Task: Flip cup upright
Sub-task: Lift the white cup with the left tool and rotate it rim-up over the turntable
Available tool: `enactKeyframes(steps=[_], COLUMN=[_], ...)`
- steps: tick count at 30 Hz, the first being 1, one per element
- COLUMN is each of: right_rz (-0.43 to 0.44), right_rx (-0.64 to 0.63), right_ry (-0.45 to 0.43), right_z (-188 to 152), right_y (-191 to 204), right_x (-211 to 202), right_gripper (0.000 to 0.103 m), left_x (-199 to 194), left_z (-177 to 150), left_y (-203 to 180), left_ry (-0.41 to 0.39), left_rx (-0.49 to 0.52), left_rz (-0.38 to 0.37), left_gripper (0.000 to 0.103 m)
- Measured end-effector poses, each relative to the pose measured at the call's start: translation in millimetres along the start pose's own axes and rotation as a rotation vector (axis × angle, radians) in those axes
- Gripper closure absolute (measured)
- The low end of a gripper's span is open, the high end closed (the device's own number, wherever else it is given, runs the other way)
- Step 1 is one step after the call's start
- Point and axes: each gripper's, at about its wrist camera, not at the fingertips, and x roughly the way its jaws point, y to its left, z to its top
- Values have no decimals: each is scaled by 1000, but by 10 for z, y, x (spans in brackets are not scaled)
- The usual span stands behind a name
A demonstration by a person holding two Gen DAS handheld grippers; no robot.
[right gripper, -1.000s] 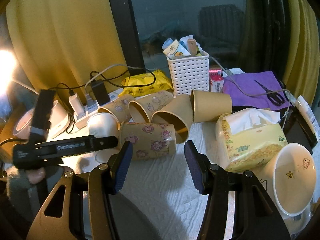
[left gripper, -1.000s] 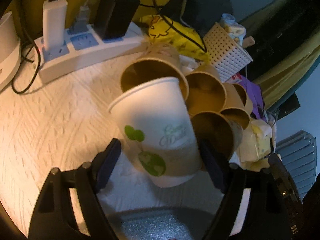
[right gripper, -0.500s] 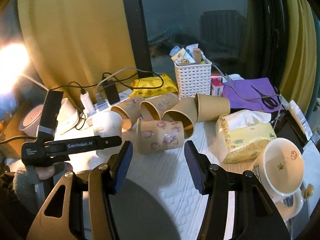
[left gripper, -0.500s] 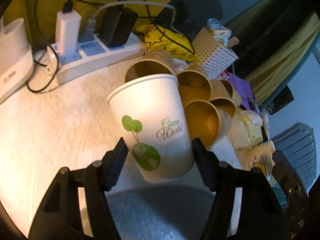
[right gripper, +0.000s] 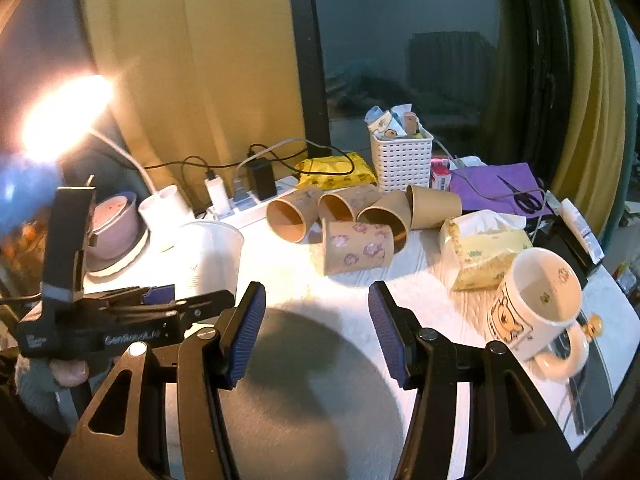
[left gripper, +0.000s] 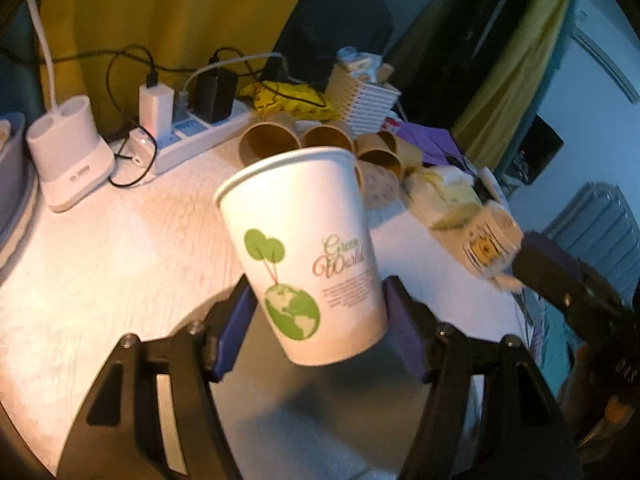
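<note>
1. The left gripper (left gripper: 316, 312) is clamped on the white paper cup with green globe print (left gripper: 304, 248), holding it mouth-up, slightly tilted, above the white-covered desk (left gripper: 100, 260).
2. The right gripper (right gripper: 316, 332) is wide open, holding nothing.
3. Judged risk: releasing while tilted could topple the cup toward the brown paper cups lying on their sides (right gripper: 360, 216).
4. Only the right view shows the cream cartoon mug (right gripper: 536, 304).

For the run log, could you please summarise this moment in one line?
left claw: shut on white cup, mouth up | right claw: open, empty
</note>
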Motion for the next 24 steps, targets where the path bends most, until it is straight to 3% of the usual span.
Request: enactKeyframes(steps=[6,13,17,24], right_rz=[14,107,195,272], right_rx=[-4,-10,22,67], right_ry=[-12,13,29,96], right_z=[-129,-302,-401,-602], right_y=[191,384,419,482], right_x=[-262,-475,-582,-606], right_gripper=[46,46,29,29], left_x=[-355,-652,-751,-856], left_z=[-299,-668,-891,-1241], left_y=[-161,-350,-457,-670], left_ry=[-50,-96,-102,-106], left_rx=[77,182,246,368], left_rz=[2,-19,-32,-77], left_gripper=[37,37,37,37])
